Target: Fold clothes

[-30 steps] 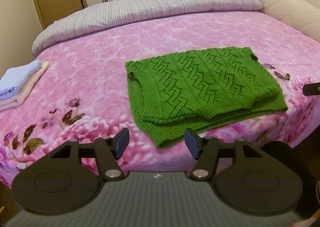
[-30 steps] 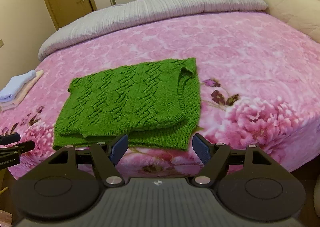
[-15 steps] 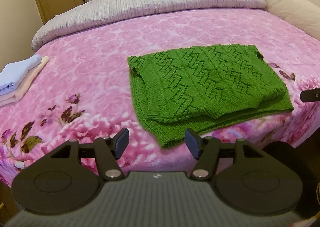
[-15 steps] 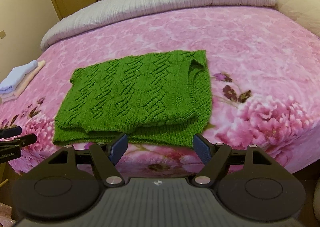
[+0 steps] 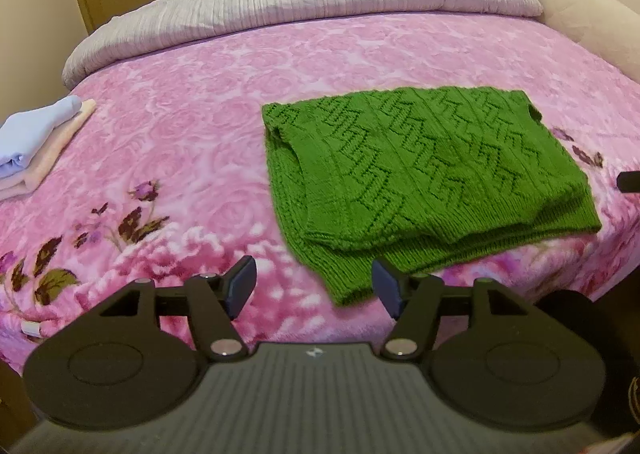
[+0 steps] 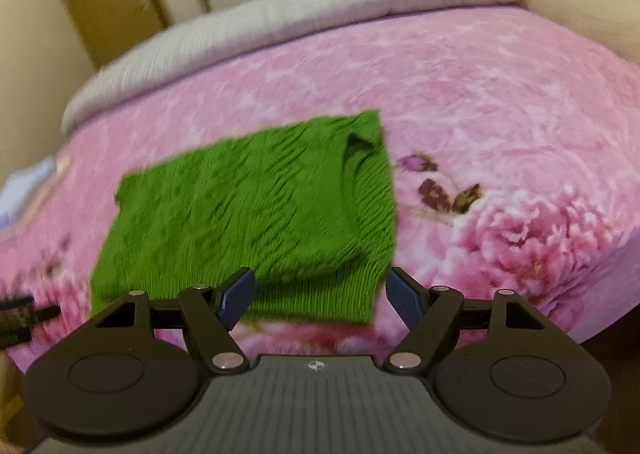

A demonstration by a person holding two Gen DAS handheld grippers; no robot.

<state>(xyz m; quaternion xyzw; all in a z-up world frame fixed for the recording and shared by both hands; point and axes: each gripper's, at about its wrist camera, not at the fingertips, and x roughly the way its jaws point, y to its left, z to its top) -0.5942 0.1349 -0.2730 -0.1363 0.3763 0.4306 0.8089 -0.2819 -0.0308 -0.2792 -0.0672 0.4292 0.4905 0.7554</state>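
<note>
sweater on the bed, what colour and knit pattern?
Green sweater, zigzag openwork knit with ribbed edges. Clearest in the left wrist view.

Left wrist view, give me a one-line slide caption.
Open left gripper poised empty before a folded green sweater on a pink floral blanket, folded clothes stacked at far left.

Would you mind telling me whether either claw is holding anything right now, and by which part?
Nothing is held. The left claw and right claw are both open and empty, short of the green knitted sweater, which lies folded on the pink bedspread.
</note>
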